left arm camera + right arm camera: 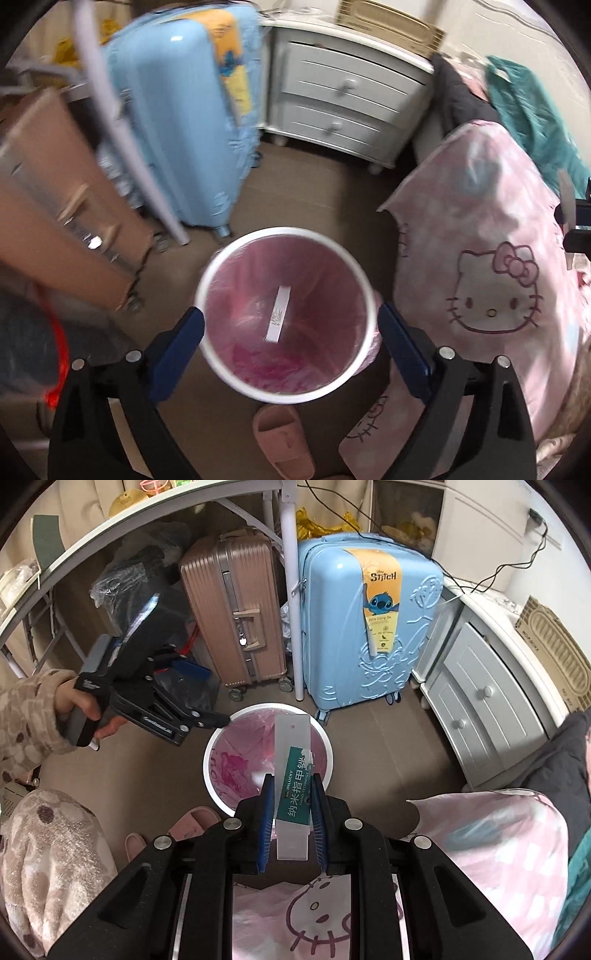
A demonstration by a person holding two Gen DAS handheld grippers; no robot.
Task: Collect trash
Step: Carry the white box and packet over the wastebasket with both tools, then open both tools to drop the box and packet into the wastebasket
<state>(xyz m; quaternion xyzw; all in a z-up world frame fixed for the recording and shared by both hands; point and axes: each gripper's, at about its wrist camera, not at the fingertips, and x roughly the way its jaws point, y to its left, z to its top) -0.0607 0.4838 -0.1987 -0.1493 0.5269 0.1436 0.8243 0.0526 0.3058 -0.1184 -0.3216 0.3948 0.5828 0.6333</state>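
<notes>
A white-rimmed bin (221, 258) with a pink liner stands on the brown floor. Inside it, in the left wrist view, is a white printed strip (279, 314); whether it lies on the bottom I cannot tell. My left gripper (290, 312) hangs open right above the bin, its blue fingers (184, 350) spread either side of the rim, nothing between them. In the right wrist view, a hand (74, 705) holds that left gripper (212, 694) at the bin's (208, 771) left edge. My right gripper (292, 781) is shut on a green-labelled nail file packet (295, 771), upright, near the bin's front.
Behind the bin stand a blue suitcase (369, 627), a rose-gold suitcase (232, 616) and a white table leg (291, 609). A white nightstand (480, 701) is at the right. A pink cartoon-cat blanket (480, 277) hangs beside the bin, a pink slipper (280, 439) in front.
</notes>
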